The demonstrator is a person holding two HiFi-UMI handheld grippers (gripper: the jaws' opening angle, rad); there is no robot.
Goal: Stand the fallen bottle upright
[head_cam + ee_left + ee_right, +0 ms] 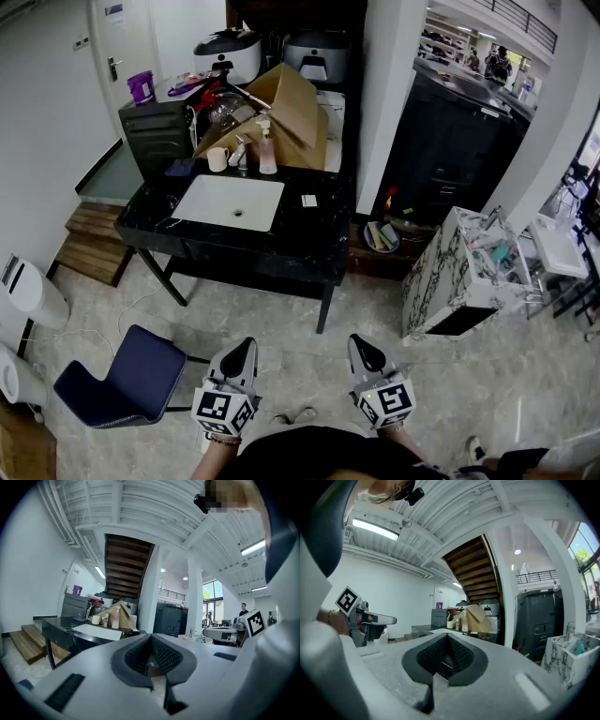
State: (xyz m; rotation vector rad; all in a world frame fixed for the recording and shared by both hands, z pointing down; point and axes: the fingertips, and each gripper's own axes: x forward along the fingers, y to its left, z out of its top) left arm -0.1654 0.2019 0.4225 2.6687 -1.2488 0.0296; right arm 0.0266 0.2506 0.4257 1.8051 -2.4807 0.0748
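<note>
Left gripper (247, 345), right gripper (357, 341): both are being held over the floor, jaws pressed together on nothing. Pink pump bottle (267, 148): is being shown upright behind the white basin (230, 202) on the black counter (309, 234), well apart from both.

A black table (309, 246) stands ahead with a white sink (208, 192) set in it. Behind the sink leans a big cardboard box (292, 105) — a cream mug (217, 158) sits just beside it. A blue chair (131, 380) is on the floor (309, 361), well apart from the table. Wooden steps (94, 246) lie to the table's left — a marble-patterned box (439, 281) stands to its right.
</note>
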